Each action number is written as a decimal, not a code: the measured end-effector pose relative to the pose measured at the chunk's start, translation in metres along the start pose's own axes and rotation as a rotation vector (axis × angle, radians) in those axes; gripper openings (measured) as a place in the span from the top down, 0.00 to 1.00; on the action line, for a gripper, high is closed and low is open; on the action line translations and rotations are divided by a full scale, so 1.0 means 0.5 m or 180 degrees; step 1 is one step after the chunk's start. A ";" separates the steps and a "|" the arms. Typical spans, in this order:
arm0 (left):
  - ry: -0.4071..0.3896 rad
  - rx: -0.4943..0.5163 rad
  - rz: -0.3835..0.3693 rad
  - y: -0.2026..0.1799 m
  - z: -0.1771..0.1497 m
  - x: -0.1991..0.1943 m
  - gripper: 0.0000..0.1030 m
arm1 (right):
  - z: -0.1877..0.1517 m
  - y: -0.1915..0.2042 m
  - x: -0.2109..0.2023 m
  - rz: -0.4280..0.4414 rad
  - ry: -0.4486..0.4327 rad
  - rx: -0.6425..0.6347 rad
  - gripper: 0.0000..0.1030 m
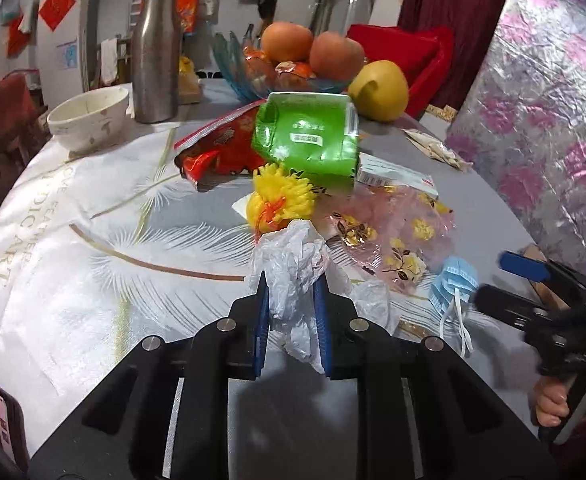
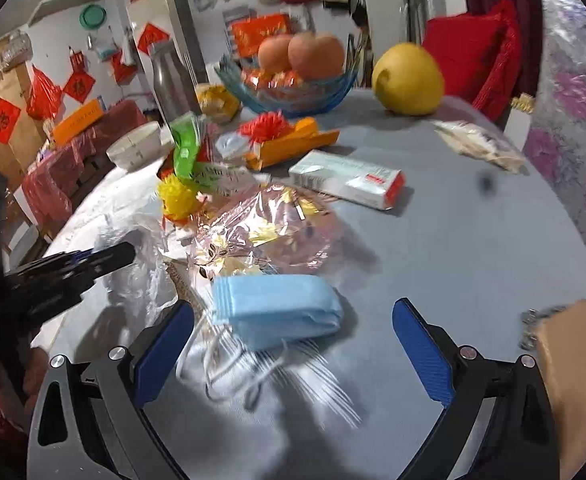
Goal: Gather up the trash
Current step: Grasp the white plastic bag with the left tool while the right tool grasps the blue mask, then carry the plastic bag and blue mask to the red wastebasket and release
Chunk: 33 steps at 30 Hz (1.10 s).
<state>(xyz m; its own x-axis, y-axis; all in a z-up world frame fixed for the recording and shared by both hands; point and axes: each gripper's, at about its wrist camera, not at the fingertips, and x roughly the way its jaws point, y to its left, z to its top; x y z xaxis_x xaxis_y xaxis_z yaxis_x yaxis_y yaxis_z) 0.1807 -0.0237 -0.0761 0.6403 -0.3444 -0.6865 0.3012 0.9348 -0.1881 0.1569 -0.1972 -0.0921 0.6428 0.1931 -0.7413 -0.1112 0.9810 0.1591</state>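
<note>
My left gripper (image 1: 291, 286) is shut on a crumpled clear plastic bag (image 1: 293, 268), held just above the table. My right gripper (image 2: 293, 312) is open, its blue pads on either side of a folded blue face mask (image 2: 277, 310) that lies on the table; the mask also shows in the left wrist view (image 1: 453, 284). Other trash lies ahead: a pink floral wrapper (image 1: 389, 236), a yellow net sleeve (image 1: 281, 200), a green packet (image 1: 309, 132), a red snack bag (image 1: 217, 148) and a white box (image 2: 349, 180).
A glass fruit bowl (image 1: 237, 68) with oranges, a yellow pomelo (image 1: 379, 90), a steel bottle (image 1: 155, 56) and a white bowl (image 1: 89, 118) stand at the table's far side. A tan card with keys (image 2: 573, 360) lies at the right edge. A floral covered surface (image 1: 541, 112) rises on the right.
</note>
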 end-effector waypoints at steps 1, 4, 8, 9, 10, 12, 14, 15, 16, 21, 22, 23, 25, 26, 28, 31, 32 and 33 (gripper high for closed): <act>-0.0015 0.0022 -0.0001 -0.002 0.000 -0.002 0.79 | 0.003 0.003 0.015 -0.0005 0.0088 -0.0004 0.05; -0.0080 0.0014 -0.0073 -0.001 -0.002 -0.013 0.79 | -0.005 0.003 0.053 0.0012 0.0315 0.0043 0.18; -0.0135 -0.0215 -0.0287 0.022 -0.009 -0.049 0.79 | -0.019 0.009 0.019 0.0035 0.0156 -0.0060 0.50; -0.0151 -0.0258 -0.0312 0.026 -0.011 -0.060 0.79 | -0.023 0.009 0.004 0.0083 0.0095 -0.0051 0.54; -0.0188 -0.0308 -0.0320 0.033 -0.015 -0.079 0.79 | -0.025 0.011 -0.011 0.0099 0.0026 -0.0061 0.55; -0.0248 -0.0373 -0.0289 0.044 -0.021 -0.115 0.79 | -0.032 0.020 -0.048 0.0194 -0.0136 -0.0094 0.55; -0.0326 -0.0431 -0.0270 0.057 -0.026 -0.155 0.79 | -0.038 0.031 -0.078 0.0332 -0.0238 -0.0114 0.55; -0.0384 -0.0461 -0.0227 0.067 -0.031 -0.187 0.79 | -0.040 0.037 -0.091 0.0376 -0.0279 -0.0130 0.55; -0.0427 -0.0480 -0.0195 0.074 -0.036 -0.209 0.79 | -0.042 0.045 -0.101 0.0408 -0.0313 -0.0148 0.55; -0.0641 -0.0608 0.0128 0.133 -0.084 -0.346 0.79 | -0.062 0.114 -0.142 0.0765 -0.0386 -0.0295 0.54; -0.0668 -0.0639 0.0208 0.147 -0.098 -0.372 0.79 | -0.067 0.130 -0.148 0.0828 -0.0391 -0.0335 0.54; -0.0706 -0.0686 0.0337 0.168 -0.121 -0.411 0.79 | -0.073 0.151 -0.155 0.0893 -0.0401 -0.0392 0.54; -0.0744 -0.0758 0.0528 0.201 -0.157 -0.466 0.79 | -0.084 0.197 -0.165 0.1013 -0.0414 -0.0532 0.54; -0.0753 -0.0806 0.0634 0.219 -0.180 -0.495 0.79 | -0.090 0.216 -0.173 0.1063 -0.0418 -0.0583 0.54; -0.0734 -0.0929 0.0887 0.264 -0.235 -0.556 0.79 | -0.102 0.254 -0.183 0.1182 -0.0412 -0.0682 0.53; -0.0583 -0.1173 0.1168 0.332 -0.332 -0.628 0.79 | -0.121 0.325 -0.195 0.1390 -0.0369 -0.0852 0.53; -0.0486 -0.1276 0.1248 0.358 -0.370 -0.644 0.78 | -0.127 0.355 -0.201 0.1466 -0.0350 -0.0929 0.53; -0.0382 -0.1366 0.1336 0.382 -0.405 -0.653 0.78 | -0.133 0.380 -0.205 0.1529 -0.0332 -0.0990 0.53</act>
<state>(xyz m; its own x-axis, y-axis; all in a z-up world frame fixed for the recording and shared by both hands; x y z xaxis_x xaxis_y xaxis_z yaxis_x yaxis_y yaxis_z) -0.1140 0.2846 -0.0298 0.7254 0.0770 -0.6840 -0.2896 0.9356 -0.2018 0.0192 -0.0295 -0.0292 0.5348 0.6304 -0.5627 -0.6161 0.7466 0.2510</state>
